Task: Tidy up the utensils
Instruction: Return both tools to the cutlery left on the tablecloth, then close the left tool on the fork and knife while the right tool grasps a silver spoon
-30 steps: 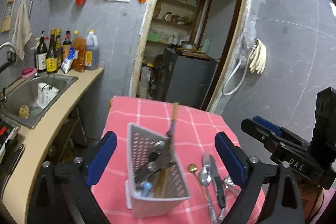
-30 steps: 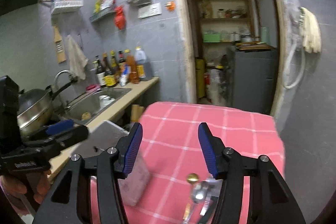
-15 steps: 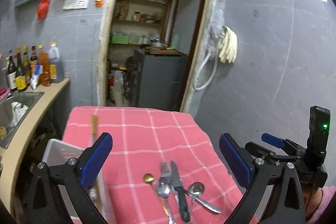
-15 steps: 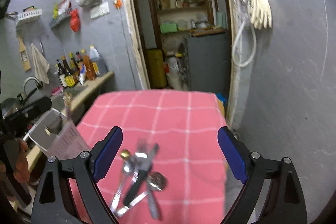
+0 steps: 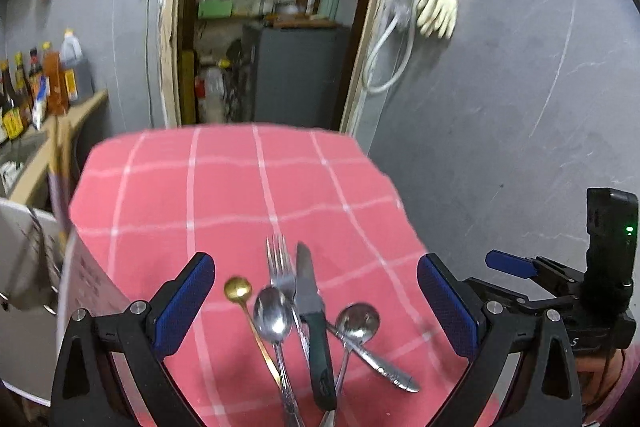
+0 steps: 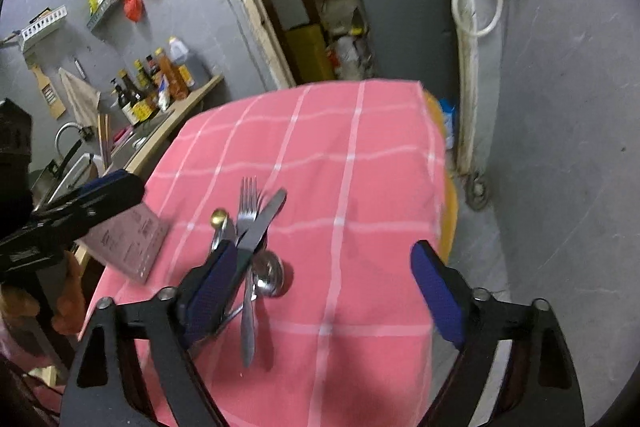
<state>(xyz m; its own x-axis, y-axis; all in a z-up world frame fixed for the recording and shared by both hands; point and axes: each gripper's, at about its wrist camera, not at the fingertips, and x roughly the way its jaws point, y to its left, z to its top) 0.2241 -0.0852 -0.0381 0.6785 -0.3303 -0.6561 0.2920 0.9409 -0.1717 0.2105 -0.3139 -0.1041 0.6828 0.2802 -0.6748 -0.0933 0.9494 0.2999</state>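
Observation:
A pile of utensils lies on the pink checked tablecloth [image 5: 224,183]: a fork [image 5: 280,267], a dark-handled knife [image 5: 314,323], a gold spoon [image 5: 237,289] and two steel spoons [image 5: 273,315] [image 5: 357,321]. My left gripper [image 5: 316,311] is open and empty, its jaws straddling the pile from above. The white perforated utensil holder [image 5: 30,267] stands at the table's left edge. My right gripper [image 6: 320,299] is open and empty, just right of the pile; its left finger [image 6: 212,287] hides part of the utensils [image 6: 256,223]. The holder [image 6: 128,243] shows left.
A kitchen counter with a sink [image 6: 72,163] and bottles [image 6: 160,87] runs along the left. An open doorway [image 5: 260,19] to a storeroom is behind the table. A grey wall [image 5: 520,87] with gloves [image 5: 438,3] is on the right. The table's right edge [image 6: 440,179] drops to the floor.
Both grippers swung right from the utensil holder and came down toward the utensil pile. The pile is now larger and centred between the left jaws. The right gripper opened wider.

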